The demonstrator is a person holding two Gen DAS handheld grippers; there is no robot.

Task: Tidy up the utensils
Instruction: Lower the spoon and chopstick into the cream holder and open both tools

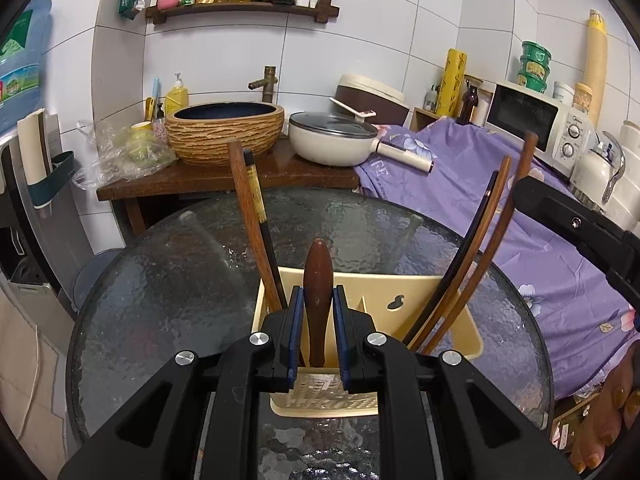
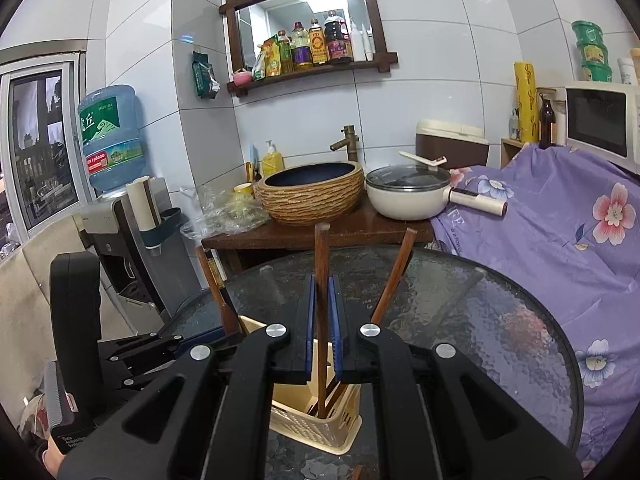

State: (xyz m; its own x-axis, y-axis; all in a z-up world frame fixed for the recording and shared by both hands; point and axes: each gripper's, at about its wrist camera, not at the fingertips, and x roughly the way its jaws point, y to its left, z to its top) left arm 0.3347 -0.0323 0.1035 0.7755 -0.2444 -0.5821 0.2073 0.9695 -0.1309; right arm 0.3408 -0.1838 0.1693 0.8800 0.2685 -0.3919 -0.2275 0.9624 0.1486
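Tilting down | left tool [image 1: 316, 312] grips spoon handle [image 1: 317, 280] | right tool [image 2: 322, 320] grips chopstick [image 2: 321, 264]

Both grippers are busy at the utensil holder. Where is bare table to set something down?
The glass table is bare right of the cream utensil holder out to the purple floral cloth, and beyond it. The wooden counter behind is crowded: basin, pan.

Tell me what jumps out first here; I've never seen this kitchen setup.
Two black grippers meet over a cream utensil basket on the round glass table: the left gripper clamps a dark wooden handle, the right gripper a wooden chopstick. Behind, a woven-look basin sits on the counter.
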